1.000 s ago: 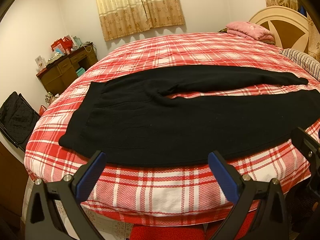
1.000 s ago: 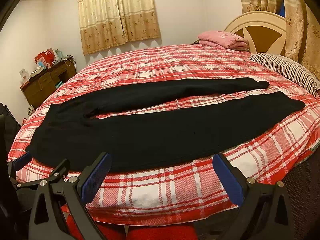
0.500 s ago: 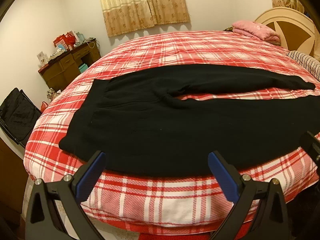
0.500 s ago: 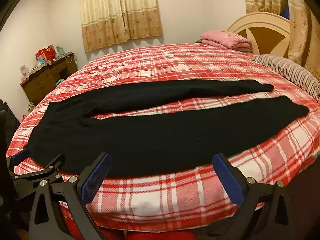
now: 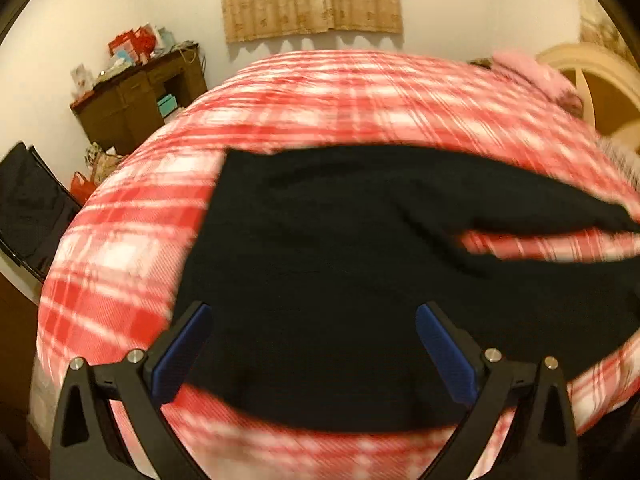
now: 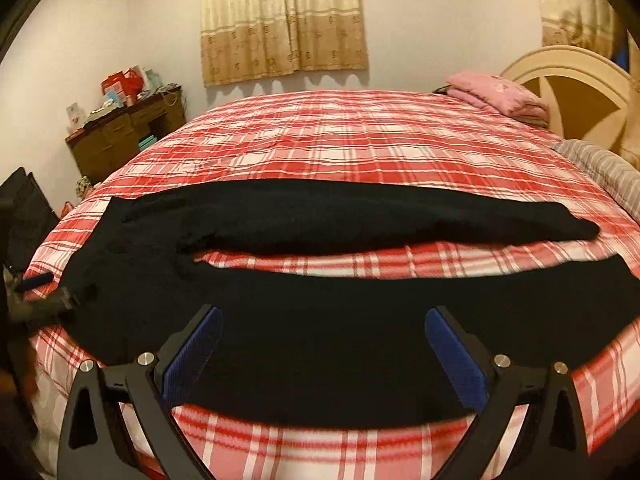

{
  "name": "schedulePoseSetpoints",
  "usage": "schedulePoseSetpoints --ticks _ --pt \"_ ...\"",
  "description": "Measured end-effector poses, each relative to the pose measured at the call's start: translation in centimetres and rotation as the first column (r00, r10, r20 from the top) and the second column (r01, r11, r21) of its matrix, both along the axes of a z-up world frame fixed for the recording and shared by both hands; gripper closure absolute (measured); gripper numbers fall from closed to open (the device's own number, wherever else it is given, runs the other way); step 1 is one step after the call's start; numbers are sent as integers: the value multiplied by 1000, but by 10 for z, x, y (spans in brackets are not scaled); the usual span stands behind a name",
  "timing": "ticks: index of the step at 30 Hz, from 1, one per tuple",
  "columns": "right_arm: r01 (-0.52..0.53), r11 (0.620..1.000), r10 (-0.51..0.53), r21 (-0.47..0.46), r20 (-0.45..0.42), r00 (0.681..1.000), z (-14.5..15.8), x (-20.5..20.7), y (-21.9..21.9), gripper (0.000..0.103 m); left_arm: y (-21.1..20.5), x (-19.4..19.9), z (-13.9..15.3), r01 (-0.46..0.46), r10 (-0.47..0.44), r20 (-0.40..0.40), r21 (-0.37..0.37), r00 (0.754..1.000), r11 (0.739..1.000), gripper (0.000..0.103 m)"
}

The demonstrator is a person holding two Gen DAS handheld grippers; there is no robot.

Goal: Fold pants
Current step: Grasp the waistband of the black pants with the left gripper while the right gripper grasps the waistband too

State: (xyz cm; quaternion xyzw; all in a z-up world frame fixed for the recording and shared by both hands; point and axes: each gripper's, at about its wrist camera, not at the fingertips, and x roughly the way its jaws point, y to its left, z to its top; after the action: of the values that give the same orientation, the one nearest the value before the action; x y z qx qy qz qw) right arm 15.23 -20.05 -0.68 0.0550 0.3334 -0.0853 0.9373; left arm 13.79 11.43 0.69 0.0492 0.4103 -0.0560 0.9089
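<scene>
We see the black pants (image 6: 320, 312) lying flat on the bed (image 6: 360, 140), which is covered by a red and white plaid cover. The waist end is to the left and the two legs run off to the right, split apart so that a strip of plaid shows between them. The nearer leg lies along the bed's front edge; the farther leg ends in a narrow tip at the right.

Our left hand-held gripper (image 5: 314, 348) has its jaws wide apart, its blue pads (image 5: 182, 350) framing the waist part of the pants (image 5: 340, 280) close to the near hem. This view is blurred, so we cannot tell whether the pads touch the cloth. Our right hand-held gripper (image 6: 324, 354) also has its jaws wide apart, over the near leg at the bed's front edge, holding nothing. In the right wrist view the left hand-held gripper (image 6: 44, 292) appears at the far left, by the waist corner of the pants.

A pink folded blanket (image 6: 500, 94) lies by the headboard (image 6: 576, 88). A brown dresser (image 6: 120, 136) stands against the wall at the left, under a beige curtain (image 6: 280, 20).
</scene>
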Motion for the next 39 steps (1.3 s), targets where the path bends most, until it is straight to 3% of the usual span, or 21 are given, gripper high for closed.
schedulePoseSetpoints --ticks 3,5,6,8,12,17,20,24,27,30,34,36,37,38,39 --pt "-30 999 30 13 -8 1000 0 19 -3 1 26 45 22 16 -15 55 -29 998 999 0" --pt "-52 998 53 27 -14 999 1 34 -5 1 33 76 28 30 -30 90 -4 996 1000 1" --pt "-59 997 60 39 -19 998 2 42 -7 1 35 91 27 33 -33 82 1 996 999 5" --pt "-73 996 74 55 -25 997 4 54 -9 1 40 123 19 23 -23 23 0 999 1000 22" --pt "-92 996 92 20 -35 995 6 73 -5 1 48 170 -4 0 -2 -61 -28 998 1000 29" --pt "-146 989 144 -23 -64 988 5 94 -2 1 46 197 -34 20 -31 -167 -67 985 998 58" --pt "-180 984 178 -15 -71 981 11 114 -17 1 46 204 -46 13 -22 -213 -43 977 999 67" --pt "-239 970 234 -48 -80 969 11 156 -37 1 54 205 -49 -10 -11 -211 -101 978 995 73" --pt "-264 964 256 -36 -157 954 -7 208 -58 3 56 203 -48 -15 -9 -208 -114 978 993 73" --pt "-277 960 278 38 -230 933 -29 244 -70 29 54 203 -48 3 -26 -204 -113 979 994 73" --pt "-299 954 291 23 -303 908 -55 272 -66 29 53 207 -51 4 -26 -189 -114 982 994 68" --pt "-323 947 312 7 -279 908 -56 272 -62 34 51 208 -51 2 -21 -182 -108 983 994 69" --pt "-350 936 342 24 -281 897 -54 270 -60 53 49 208 -51 6 -23 -176 -93 984 996 71" --pt "-368 929 360 28 -283 889 -51 267 -56 61 47 208 -50 11 -25 -167 -80 986 997 83" --pt "-378 925 368 24 -294 882 -49 266 -54 88 46 207 -48 16 -28 -160 -75 987 997 90"
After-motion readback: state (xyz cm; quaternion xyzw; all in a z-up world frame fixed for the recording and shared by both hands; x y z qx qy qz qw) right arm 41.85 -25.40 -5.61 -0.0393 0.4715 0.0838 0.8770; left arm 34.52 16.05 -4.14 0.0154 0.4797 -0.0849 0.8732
